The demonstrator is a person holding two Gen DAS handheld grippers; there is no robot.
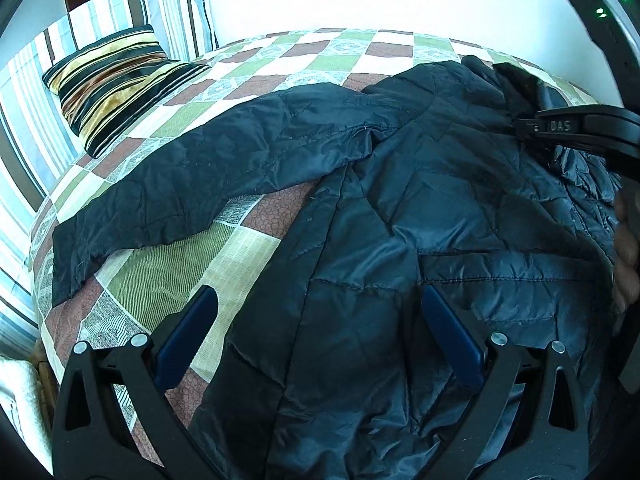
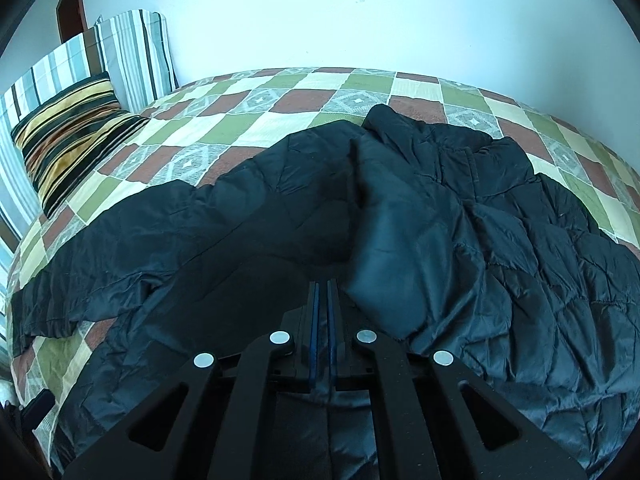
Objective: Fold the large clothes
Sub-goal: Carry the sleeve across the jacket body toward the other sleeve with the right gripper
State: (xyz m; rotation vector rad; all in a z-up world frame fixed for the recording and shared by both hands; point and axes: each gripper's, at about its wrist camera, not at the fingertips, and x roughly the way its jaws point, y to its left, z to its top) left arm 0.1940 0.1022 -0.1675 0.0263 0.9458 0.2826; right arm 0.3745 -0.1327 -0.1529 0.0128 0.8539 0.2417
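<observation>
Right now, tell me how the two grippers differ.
The left gripper has its jaws spread wide over the jacket and grips nothing; the right gripper has its jaws shut, with a fold of jacket apparently pinched between them. The left sits at the jacket's near edge, the right farther up by the collar. Both are black with blue pads.

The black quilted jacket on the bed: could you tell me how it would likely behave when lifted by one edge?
The jacket would probably sag: it lies creased and rumpled. Its shiny shell looks slippery. Its quilted padding suggests lightness for its bulk.
</observation>
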